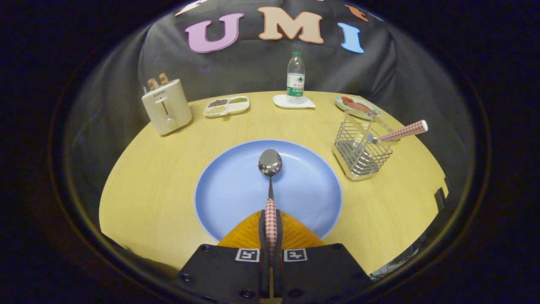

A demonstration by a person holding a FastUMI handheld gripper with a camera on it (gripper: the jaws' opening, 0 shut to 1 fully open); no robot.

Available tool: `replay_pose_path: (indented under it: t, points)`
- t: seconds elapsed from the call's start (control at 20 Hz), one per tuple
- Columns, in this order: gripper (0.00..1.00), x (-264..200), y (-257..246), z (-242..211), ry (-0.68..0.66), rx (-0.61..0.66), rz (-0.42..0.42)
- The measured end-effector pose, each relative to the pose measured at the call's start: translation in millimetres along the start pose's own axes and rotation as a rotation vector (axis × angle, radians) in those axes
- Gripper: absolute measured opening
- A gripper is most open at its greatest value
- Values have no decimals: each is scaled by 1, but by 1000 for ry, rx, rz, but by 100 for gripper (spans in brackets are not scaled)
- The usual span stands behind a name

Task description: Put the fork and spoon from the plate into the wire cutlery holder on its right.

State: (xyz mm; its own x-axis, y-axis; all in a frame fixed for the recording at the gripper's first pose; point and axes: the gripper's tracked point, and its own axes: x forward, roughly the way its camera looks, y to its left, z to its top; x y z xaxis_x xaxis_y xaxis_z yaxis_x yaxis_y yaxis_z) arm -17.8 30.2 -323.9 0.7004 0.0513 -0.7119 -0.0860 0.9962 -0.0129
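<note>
Spoon pinched by its checked handle over the plate, fork already standing in the wire holder.

The tool (270, 228) is clamped on the spoon (270, 177), both fingers pressing the red-and-white checked handle, with the polished bowl sticking out ahead over the middle of the blue plate (236, 190). I'd guess the spoon is light and stiff, its steel neck and bowl slick, so the patterned handle looks the sensible place to grip; held this far back, the bowl end may want to droop or swivel if the squeeze eases. The fork (400, 131) leans in the wire cutlery holder (358, 154), handle poking out to the right, on the desk (147, 177) right of the plate. The holder looks light enough to tip if knocked.
</note>
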Motion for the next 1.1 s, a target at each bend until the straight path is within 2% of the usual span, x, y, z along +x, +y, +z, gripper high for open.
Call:
replay_pose_path:
  t: [0.3,0.6,0.9,1.1]
  points:
    - [6,-21,-12,30,-3,46,19]
    - [7,-54,-43,83,-7,6,35]
    - [7,-79,-72,126,93,-50,121]
    - [6,-82,-106,147,179,-117,101]
